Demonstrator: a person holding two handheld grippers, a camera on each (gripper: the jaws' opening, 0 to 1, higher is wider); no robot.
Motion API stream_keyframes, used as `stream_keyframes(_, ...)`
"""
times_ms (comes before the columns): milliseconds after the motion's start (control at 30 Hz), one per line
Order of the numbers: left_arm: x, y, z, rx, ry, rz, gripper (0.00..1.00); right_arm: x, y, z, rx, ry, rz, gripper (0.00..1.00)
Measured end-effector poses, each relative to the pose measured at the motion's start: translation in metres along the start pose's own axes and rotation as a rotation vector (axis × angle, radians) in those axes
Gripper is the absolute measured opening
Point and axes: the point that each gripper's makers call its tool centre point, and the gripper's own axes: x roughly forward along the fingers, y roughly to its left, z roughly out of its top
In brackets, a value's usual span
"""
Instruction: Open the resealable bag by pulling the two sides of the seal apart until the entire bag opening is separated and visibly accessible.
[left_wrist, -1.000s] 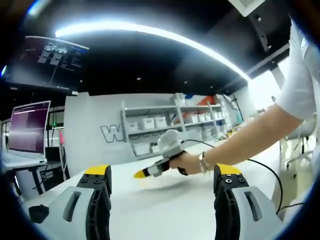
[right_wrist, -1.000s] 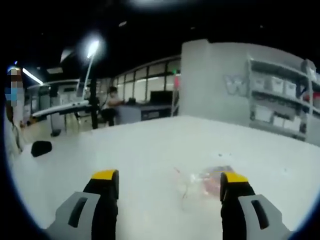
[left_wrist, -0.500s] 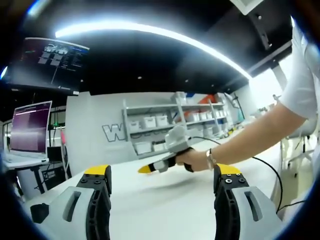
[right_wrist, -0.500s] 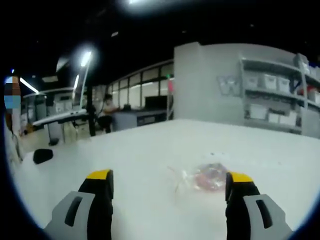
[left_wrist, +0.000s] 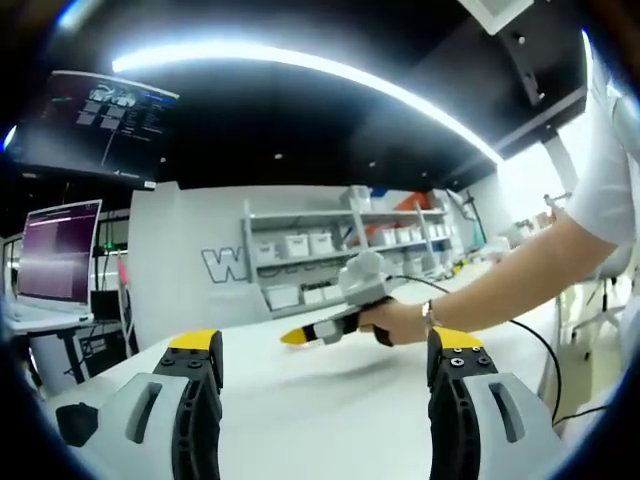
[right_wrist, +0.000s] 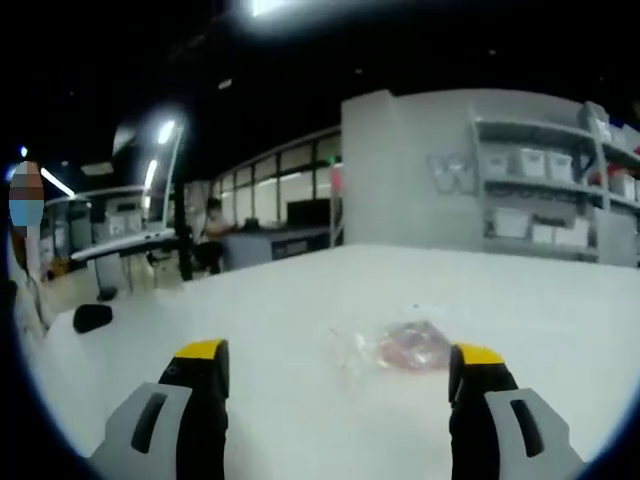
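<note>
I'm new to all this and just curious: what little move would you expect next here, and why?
Probably the right gripper should ease forward and down toward the bag. The bag lies flat on the white table ahead of its open jaws, untouched, with pinkish contents inside. The left gripper is open too and holds nothing, so nothing grips the seal yet.

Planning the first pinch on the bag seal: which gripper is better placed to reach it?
Probably the right gripper: the bag lies on the table just ahead of its open fingers, while the left gripper faces bare tabletop.
</note>
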Motion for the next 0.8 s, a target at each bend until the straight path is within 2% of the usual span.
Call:
stream_keyframes(533, 0.001, -0.005, 0.002, 0.000, -0.004, -0.009, 0.82, -0.019, 0.006, -0.001, 0.003, -0.019, -0.007, 0.90)
stream_keyframes(800, 0.001, -0.007, 0.003, 0.002, -0.004, -0.012, 0.82, -0.022, 0.002, -0.001, -0.001, -0.027, -0.007, 0.89)
